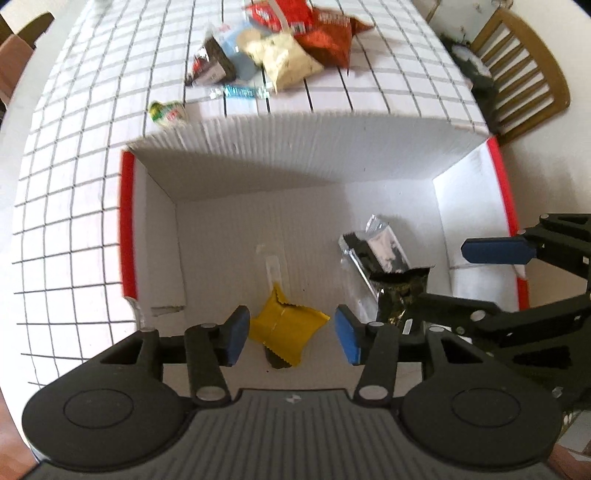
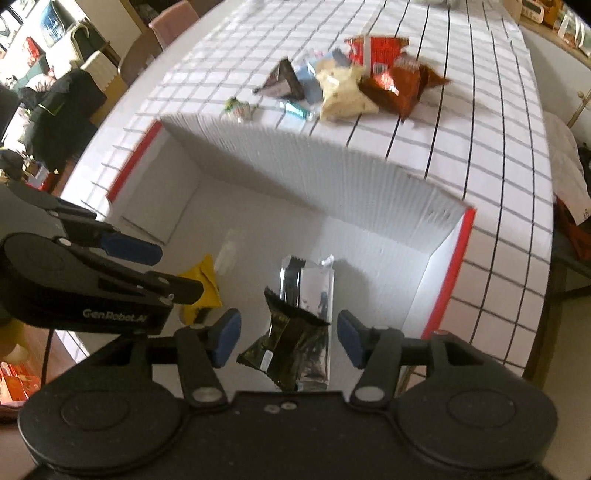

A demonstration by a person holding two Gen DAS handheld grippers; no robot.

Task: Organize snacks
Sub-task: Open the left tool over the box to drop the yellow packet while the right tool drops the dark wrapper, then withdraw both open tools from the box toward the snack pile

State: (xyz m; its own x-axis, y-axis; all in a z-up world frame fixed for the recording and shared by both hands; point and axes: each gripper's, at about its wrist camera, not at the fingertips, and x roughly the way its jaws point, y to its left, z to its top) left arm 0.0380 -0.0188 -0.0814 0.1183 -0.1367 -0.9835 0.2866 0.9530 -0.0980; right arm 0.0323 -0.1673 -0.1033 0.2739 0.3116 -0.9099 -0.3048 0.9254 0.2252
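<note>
A white cardboard box (image 1: 280, 147) with red edges stands open on the checked table; it also shows in the right wrist view (image 2: 332, 177). Inside lie a yellow packet (image 1: 286, 328), a silver wrapper (image 1: 384, 247) and a dark packet (image 1: 400, 291). My left gripper (image 1: 291, 336) is open over the yellow packet, which lies below and between the fingers. My right gripper (image 2: 288, 338) is open above the dark packet (image 2: 291, 339) and the silver wrapper (image 2: 314, 280). Neither gripper holds anything.
Beyond the box lies a pile of snacks: red bags (image 1: 325, 33), a pale bag (image 1: 284, 59), a dark pouch (image 1: 212, 62), a blue candy (image 1: 240, 91) and a small green-white packet (image 1: 168, 112). A wooden chair (image 1: 524, 70) stands at the table's right.
</note>
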